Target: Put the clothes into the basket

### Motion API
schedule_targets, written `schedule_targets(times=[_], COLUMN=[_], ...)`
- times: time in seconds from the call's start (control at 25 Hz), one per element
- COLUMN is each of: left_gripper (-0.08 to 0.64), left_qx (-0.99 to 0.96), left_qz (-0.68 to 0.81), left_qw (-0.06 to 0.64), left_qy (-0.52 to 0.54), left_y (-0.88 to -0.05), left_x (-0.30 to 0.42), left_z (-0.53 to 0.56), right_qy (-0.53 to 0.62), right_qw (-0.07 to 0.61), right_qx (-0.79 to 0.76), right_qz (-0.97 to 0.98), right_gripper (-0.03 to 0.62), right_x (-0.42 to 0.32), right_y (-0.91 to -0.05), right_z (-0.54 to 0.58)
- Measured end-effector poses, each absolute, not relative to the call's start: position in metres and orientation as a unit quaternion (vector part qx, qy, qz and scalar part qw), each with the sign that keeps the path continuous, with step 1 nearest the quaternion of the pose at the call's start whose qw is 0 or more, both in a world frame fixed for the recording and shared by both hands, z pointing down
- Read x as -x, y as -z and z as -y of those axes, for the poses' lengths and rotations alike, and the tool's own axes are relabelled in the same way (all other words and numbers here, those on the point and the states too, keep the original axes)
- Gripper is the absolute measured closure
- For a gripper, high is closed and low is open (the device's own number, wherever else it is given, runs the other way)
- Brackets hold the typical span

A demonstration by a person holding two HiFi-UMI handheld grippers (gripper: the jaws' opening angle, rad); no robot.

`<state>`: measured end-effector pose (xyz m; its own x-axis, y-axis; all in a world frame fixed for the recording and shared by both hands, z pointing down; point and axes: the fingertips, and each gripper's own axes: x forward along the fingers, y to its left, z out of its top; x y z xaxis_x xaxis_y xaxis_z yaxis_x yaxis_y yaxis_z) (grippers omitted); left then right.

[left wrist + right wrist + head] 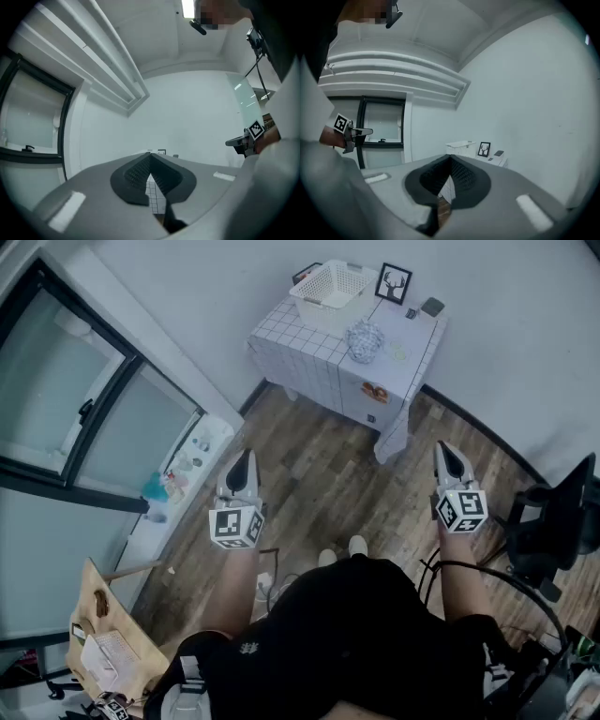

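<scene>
Closing the distance comes first: the left gripper [245, 457] and right gripper [444, 450] are both pinched shut and empty, well apart from the table [309, 345]. The clothes [365, 338] lie mid-table, just beside the basket [309, 299] at its far-left corner; open a claw before reaching.

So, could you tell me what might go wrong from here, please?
The frame stands right beside the basket; swinging the cloth in might topple it.
The cloth lies on a loose table cover; a deep pinch could drag the cover along.
A cable loops near the person's shoes and might snag a step forward.
</scene>
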<state>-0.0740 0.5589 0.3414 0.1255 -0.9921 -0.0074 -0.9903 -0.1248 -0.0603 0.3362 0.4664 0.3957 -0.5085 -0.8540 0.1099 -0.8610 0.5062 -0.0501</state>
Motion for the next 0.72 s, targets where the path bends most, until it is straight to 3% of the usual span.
schedule_targets(times=[0.72], left_gripper=[0.554], left_qx=[0.739], left_qz=[-0.673], left_qw=[0.022], left_qy=[0.032], left_y=[-0.361], left_x=[0.033], left_z=[-0.492], right_qy=[-0.067], right_qw=[0.000], right_qx=[-0.489], right_qz=[0.870], right_gripper=[0.591], right_x=[-0.356], right_y=[-0.422], right_z=[-0.390])
